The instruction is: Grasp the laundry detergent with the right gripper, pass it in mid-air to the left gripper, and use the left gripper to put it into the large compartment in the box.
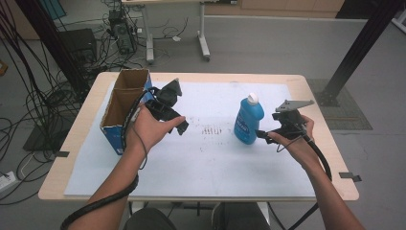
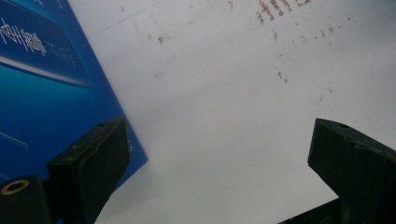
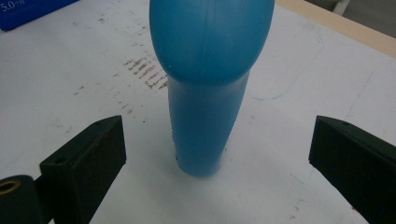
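On the white sheet [image 1: 191,158] that covers the wooden table [image 1: 72,143] there is one blue bottle [image 1: 248,120], one open cardboard box [image 1: 125,108] and two sets of tongs, one in each of the person's hands.

To the right of the sheet's middle the bottle stands upright, with the right gripper [image 1: 264,134] level at its right side and low on its body. Seen from the right gripper view, the bottle [image 3: 205,93] rises straight ahead between the two spread black jaws, clear of both; neither pad touches it, and white sheet [image 3: 280,140] shows on either side of its base.

At the left, the left gripper [image 1: 181,125] is held just right of the box, well apart from the bottle. Its own view shows the jaws spread wide with nothing between them but bare sheet [image 2: 224,116], and the box's blue side [image 2: 42,93] close by the left jaw.

The bottle is smooth, translucent blue plastic with a white cap, swelling wide above a narrower waist. The box is tall and oblong, brown card inside, glossy blue with white print outside, and parted into two compartments. Brownish scuff marks [image 1: 210,130] speckle the matte sheet near its middle.
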Demonstrator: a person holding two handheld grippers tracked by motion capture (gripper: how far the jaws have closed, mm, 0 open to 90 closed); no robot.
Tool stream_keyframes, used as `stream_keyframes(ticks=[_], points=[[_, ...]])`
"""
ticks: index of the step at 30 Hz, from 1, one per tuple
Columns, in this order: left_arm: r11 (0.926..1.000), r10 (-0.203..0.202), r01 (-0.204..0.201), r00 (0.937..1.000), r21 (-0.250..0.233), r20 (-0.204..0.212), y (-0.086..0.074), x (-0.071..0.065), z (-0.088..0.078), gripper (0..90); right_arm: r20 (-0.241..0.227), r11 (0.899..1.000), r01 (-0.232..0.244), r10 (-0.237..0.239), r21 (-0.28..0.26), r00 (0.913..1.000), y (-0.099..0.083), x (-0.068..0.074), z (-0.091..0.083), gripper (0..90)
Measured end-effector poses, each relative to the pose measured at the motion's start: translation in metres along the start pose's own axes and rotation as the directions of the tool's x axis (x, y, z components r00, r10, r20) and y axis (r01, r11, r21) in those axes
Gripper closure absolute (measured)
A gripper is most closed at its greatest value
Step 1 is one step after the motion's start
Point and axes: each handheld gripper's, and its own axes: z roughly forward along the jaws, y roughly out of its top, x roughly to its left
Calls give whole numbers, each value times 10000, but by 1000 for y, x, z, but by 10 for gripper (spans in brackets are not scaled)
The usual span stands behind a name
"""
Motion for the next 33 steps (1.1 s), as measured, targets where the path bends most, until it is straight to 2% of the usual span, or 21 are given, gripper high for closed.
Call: stream_keyframes(ticks=[8,16,33], points=[[10000,42,-42,10000,-21,75,3,-3,5,62,64,9999,47,-47,-136,10000,-3,3,9,30],[9999,131,-132,9999,48,97,6,-6,8,62,234,9988,43,-32,-490,9997,-4,7,19,24],[9999,77,-77,10000,126,52,9,-2,11,62,215,9951,57,-36,-987,9998,-3,12,42,19]])
